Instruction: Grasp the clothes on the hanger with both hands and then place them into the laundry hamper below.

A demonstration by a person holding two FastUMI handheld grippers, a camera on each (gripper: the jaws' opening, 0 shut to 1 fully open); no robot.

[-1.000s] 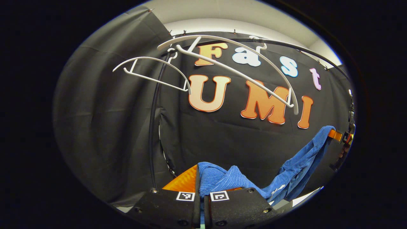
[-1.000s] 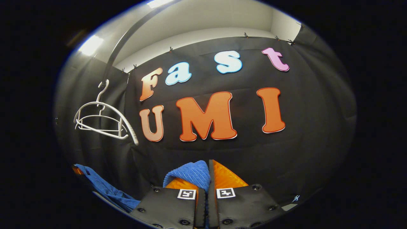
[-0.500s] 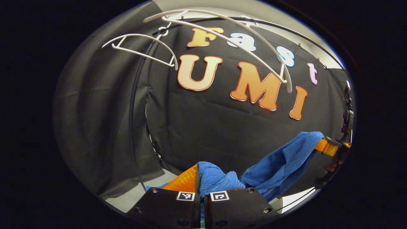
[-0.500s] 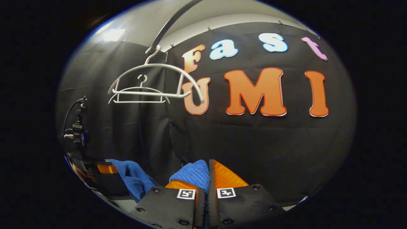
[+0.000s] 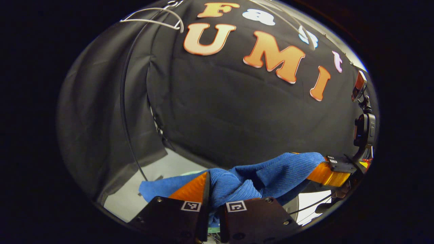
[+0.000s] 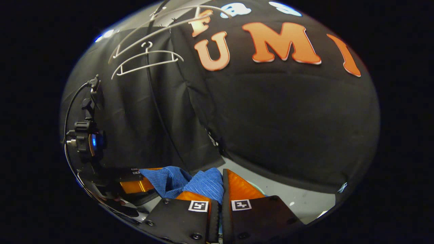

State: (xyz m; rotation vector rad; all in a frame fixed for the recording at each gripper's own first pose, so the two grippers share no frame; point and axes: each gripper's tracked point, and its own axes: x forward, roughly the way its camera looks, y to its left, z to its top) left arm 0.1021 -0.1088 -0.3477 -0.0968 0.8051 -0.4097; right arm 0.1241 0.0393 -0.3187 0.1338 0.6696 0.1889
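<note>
A blue ribbed garment (image 5: pixel 271 171) hangs off the hangers, stretched between my two grippers. My left gripper (image 5: pixel 212 189) is shut on one bunched end of it. In the left gripper view the right gripper (image 5: pixel 330 173) holds the other end at the far right. In the right gripper view the blue garment (image 6: pixel 203 183) bulges between the fingers of my right gripper (image 6: pixel 222 184), which is shut on it, and the left gripper (image 6: pixel 135 184) holds its far end low on the left. A thin pale green edge (image 5: pixel 190 173) shows behind the cloth; I cannot tell what it is.
Two bare white hangers (image 6: pixel 145 57) hang on a dark rail high up, one of these hangers (image 5: pixel 152 17) at the top of the left gripper view. A thin black rack pole (image 5: pixel 123 101) runs down in front of the black cloth wall. Pale floor (image 6: pixel 298 200) lies below.
Both grippers have gone down with the blue garment and tipped lower. The hangers have slid toward the top of both views, the floor has come into sight, and the grippers are closer together.
</note>
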